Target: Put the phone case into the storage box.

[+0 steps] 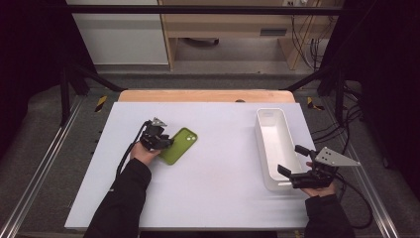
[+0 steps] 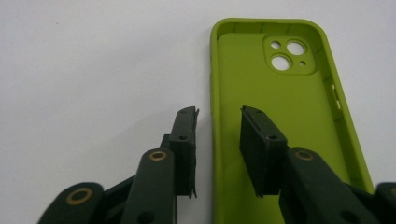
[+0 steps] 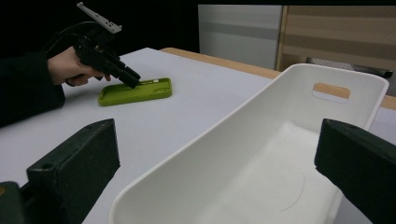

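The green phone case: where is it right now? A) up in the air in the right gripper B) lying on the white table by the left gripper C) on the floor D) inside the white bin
B: the green phone case lies flat on the white table, with the left gripper straddling one of its side walls, apart from the white bin.

A lime-green phone case (image 1: 179, 145) lies flat on the white table (image 1: 208, 178), hollow side up, in the left half of the surface. It is empty; its raised rim and the camera cut-outs at the far end are visible. One long side wall stands between two black jaws, one inside the case, one outside.
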`<state>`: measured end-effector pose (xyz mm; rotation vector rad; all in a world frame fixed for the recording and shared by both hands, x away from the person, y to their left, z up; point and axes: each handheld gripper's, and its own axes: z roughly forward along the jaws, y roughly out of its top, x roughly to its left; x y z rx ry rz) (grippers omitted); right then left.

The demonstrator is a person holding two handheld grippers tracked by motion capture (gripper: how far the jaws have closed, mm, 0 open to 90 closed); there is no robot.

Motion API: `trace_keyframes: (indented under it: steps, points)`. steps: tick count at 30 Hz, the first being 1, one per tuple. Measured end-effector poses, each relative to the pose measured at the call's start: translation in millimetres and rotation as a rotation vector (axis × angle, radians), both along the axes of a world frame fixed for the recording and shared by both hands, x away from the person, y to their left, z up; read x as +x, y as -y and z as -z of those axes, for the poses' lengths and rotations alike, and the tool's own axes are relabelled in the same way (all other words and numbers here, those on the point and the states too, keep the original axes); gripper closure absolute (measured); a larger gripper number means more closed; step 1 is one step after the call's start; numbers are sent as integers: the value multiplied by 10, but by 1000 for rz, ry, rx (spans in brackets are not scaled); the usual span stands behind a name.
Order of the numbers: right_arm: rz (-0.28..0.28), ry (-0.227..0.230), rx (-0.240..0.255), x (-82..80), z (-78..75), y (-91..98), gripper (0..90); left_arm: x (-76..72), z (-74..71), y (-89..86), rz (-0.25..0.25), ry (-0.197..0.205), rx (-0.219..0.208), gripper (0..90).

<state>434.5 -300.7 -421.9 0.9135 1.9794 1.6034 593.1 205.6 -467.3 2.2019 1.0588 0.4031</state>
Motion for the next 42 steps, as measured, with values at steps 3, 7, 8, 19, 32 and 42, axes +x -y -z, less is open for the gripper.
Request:
trace_keyframes:
  steps: [3, 7, 8, 19, 32, 42]
  points:
    - [0, -1, -1, 0, 0, 0, 5, 1, -2, -1, -5, -1, 1, 699]
    - [1, -2, -1, 0, 0, -2, 5, 5, -5, 1, -9, -7, 1, 723]
    - [0, -2, -1, 0, 0, -1, 5, 5, -7, 2, -10, -7, 3, 726]
    - [0, 0, 0, -2, -2, 0, 5, 7, -15, 14, -10, -8, 14, 817]
    - [0, 0, 0, -1, -2, 2, 5, 13, -16, 8, -14, -12, 5, 866]
    - [0, 1, 2, -3, -5, 6, 5, -5, -46, 0, -26, 1, 4, 873]
